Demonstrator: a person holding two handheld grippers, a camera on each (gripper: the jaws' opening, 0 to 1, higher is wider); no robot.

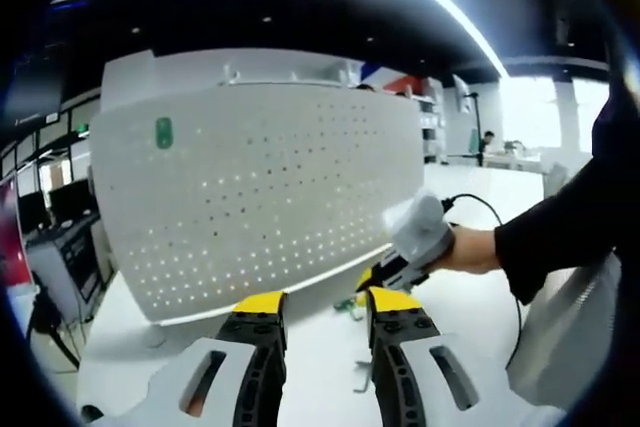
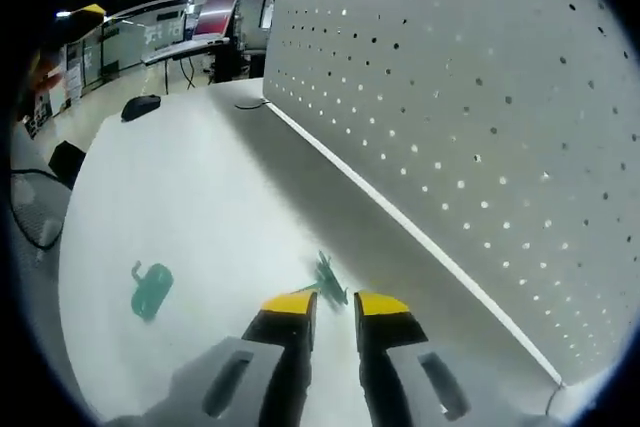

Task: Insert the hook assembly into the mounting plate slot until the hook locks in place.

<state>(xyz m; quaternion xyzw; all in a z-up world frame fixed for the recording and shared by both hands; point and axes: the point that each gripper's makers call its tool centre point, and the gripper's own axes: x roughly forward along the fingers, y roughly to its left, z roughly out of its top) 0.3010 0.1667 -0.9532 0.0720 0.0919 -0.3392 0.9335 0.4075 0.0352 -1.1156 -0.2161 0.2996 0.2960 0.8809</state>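
Yellow-tipped jaws of the left gripper (image 1: 323, 309) rise nearest in the left gripper view, parted with nothing between them, pointed at the white pegboard (image 1: 255, 207) that stands upright on the white table (image 1: 130, 347) and serves as the mounting plate. One green hook (image 1: 163, 132) already sits high on the board near its left edge, which suggests where the others are meant to go. Beyond the jaws, the right gripper (image 1: 385, 275) reaches in from the right, angled down toward the tabletop, held by a person's hand (image 1: 468, 250) coming out of a dark sleeve (image 1: 560, 227), the wrist bent so the tool tips low. In the right gripper view, that gripper (image 2: 335, 305) has its jaws a little apart and empty, hovering just short of a small green hook assembly (image 2: 328, 282) lying on the table near the foot of the pegboard (image 2: 470, 117); whether the tips touch it cannot be told. A second green piece (image 2: 150, 290) lies well apart to the left on the bare tabletop (image 2: 200, 177). Judging from this, the step in hand is the pick-up of the nearer hook, with insertion not yet begun; the low approach fits grasping a flat-lying part, while the left gripper hangs back facing the board, probably to leave the working area clear and in sight.
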